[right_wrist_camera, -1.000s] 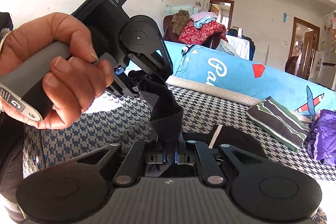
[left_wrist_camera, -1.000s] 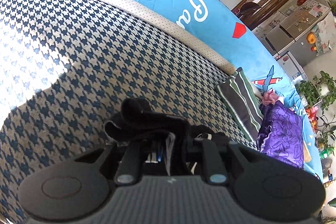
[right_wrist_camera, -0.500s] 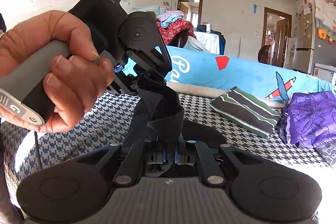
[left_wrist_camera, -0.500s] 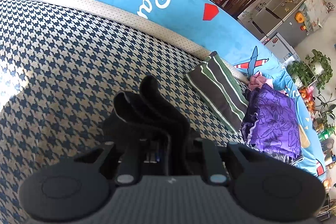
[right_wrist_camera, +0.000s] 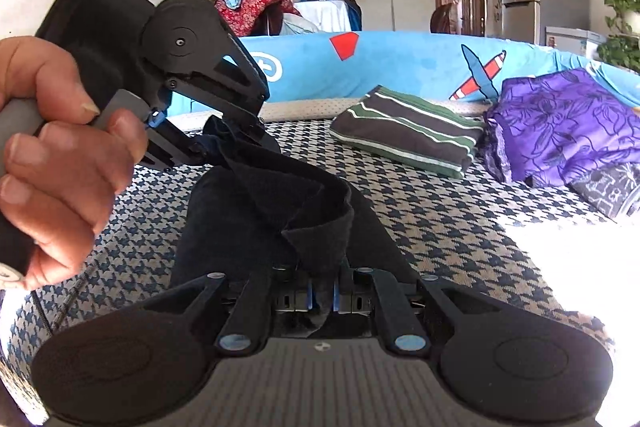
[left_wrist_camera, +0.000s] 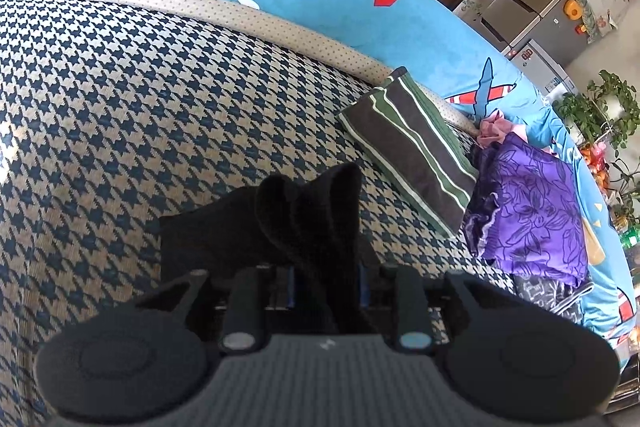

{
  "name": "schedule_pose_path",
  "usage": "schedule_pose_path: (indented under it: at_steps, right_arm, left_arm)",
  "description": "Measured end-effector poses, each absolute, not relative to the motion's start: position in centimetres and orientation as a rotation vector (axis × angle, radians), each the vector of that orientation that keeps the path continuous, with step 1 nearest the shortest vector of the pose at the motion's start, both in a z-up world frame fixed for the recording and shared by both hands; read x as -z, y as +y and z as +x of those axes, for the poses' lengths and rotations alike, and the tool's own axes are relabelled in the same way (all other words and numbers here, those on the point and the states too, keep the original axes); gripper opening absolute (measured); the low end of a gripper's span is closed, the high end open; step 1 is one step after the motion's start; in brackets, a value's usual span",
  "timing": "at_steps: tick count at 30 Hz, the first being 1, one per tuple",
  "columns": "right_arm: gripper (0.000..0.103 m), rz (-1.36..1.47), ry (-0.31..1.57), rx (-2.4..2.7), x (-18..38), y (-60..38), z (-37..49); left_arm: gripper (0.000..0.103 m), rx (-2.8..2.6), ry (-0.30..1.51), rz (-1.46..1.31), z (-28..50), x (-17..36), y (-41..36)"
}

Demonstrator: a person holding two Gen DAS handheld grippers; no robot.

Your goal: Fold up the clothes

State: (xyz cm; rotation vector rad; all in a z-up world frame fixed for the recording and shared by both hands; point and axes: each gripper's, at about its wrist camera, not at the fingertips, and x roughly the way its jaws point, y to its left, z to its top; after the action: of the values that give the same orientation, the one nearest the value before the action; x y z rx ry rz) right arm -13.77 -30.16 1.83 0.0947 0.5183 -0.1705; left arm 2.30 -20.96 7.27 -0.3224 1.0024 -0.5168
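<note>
Black garment (right_wrist_camera: 256, 211) hangs bunched between your two grippers at the lower centre of both frames, its lower part draped on the houndstooth bed cover (left_wrist_camera: 120, 99). Your right gripper (right_wrist_camera: 322, 297) has its fingers closed on a fold of the dark cloth, and your left gripper (left_wrist_camera: 326, 291) is likewise clamped on a gathered edge; in the right wrist view you can see that left gripper (right_wrist_camera: 240, 131) at upper left, held in your left hand (right_wrist_camera: 52, 155), pinching the other end. One striped folded piece (right_wrist_camera: 404, 135) already lies finished at centre right, beside a purple floral garment (right_wrist_camera: 560, 123) that looks loosely heaped and probably waits its turn. So you are partway: one item done, this black one mid-fold and not yet laid flat, at least the purple one left.
</note>
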Motion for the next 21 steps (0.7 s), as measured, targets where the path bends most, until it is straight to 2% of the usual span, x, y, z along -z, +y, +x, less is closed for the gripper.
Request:
schedule_pose_path:
  at_steps: [4, 5, 7, 10, 18, 21]
  right_arm:
    - [0.009, 0.122, 0.549, 0.218, -1.5, -30.8, -13.8]
    - [0.009, 0.125, 0.556, 0.233, -1.5, -30.9, -13.9]
    - [0.010, 0.133, 0.566, 0.267, -1.5, -31.5, -13.3]
    - [0.020, 0.120, 0.558, 0.319, -1.7, -31.5, -13.5]
    - [0.024, 0.033, 0.441, 0.437, -2.9, -31.3, -14.5]
    - [0.024, -0.010, 0.411, 0.408, -3.2, -30.6, -14.6]
  left_arm:
    - [0.054, 0.519, 0.977, -0.349, 2.2, -8.0, -20.4]
    - [0.056, 0.519, 0.971, -0.353, 2.2, -8.3, -20.3]
    - [0.056, 0.521, 0.962, -0.351, 2.1, -8.6, -20.0]
    - [0.056, 0.507, 0.953, -0.338, 1.9, -8.7, -19.4]
    - [0.056, 0.504, 0.934, -0.395, 1.8, -8.3, -17.4]
    - [0.069, 0.546, 0.914, -0.389, 1.8, -9.0, -17.8]
